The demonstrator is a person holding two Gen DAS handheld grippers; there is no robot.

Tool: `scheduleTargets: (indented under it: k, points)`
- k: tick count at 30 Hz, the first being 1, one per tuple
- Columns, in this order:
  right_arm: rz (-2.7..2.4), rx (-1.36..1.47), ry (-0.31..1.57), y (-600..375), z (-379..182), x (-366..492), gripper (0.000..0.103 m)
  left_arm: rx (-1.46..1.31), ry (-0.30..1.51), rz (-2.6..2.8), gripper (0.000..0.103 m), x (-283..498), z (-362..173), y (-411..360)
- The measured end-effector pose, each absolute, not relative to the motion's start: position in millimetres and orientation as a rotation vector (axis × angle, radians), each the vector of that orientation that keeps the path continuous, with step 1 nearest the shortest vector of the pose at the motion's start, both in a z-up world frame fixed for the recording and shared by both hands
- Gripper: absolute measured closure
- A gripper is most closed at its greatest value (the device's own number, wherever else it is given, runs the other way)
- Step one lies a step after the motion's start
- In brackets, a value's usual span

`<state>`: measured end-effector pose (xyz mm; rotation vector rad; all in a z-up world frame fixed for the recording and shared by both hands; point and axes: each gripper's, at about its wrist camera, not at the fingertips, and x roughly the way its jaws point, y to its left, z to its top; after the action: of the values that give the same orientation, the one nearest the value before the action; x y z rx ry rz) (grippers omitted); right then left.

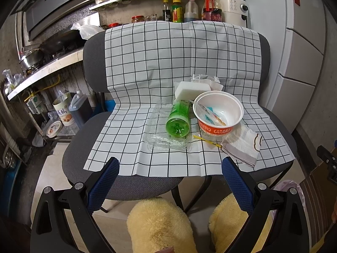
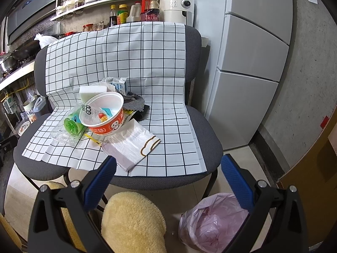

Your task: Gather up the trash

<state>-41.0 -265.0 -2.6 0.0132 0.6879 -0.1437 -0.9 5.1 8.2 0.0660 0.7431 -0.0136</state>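
Nearest to me, both my tongs hang released over the floor with nothing between the blue pads: my left gripper (image 1: 170,168) stands spread before the chair's front edge, and my right gripper (image 2: 168,166) is spread the same way. Under them my fuzzy yellow slippers (image 1: 158,225) fill the bottom of each view, their toes cut off by the frame. Beside my right foot a pink plastic bag (image 2: 210,221) sits on the floor, partly hidden behind my right tong's finger; I cannot make out what is in it.

The trash lies on a checked cloth (image 1: 147,63) draped over a grey chair (image 1: 80,139). Closest is a folded paper napkin (image 2: 130,145), near the front edge of the cloth. Just behind it an orange-and-white paper bowl (image 1: 218,113) holds some wrappers I cannot read clearly. A thin yellow strip (image 1: 207,141) lies in front of the bowl. Left of the bowl a green plastic bottle (image 1: 179,120) lies on its side, resting in a clear plastic tray (image 1: 160,137). Behind them sits a white sponge block (image 1: 192,89), then a small carton (image 2: 120,85) and dark crumpled scraps (image 2: 134,103), half hidden by the bowl.

Far back, shelf bottles (image 1: 179,10) and a refrigerator (image 2: 252,52).
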Motion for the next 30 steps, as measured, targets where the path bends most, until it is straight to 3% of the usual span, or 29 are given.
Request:
scheduleTargets:
  k: [17, 30]
  points:
    - [-0.143, 0.017, 0.692, -265.0, -3.2, -40.9, 0.006, 0.066, 0.745, -0.012, 0.006, -0.7, 8.1, 5.3]
    - [-0.06, 0.078, 0.772, -263.7, -32.8, -11.8, 0.006, 0.073, 0.827, 0.004, 0.007, 17.2, -23.4, 6.5]
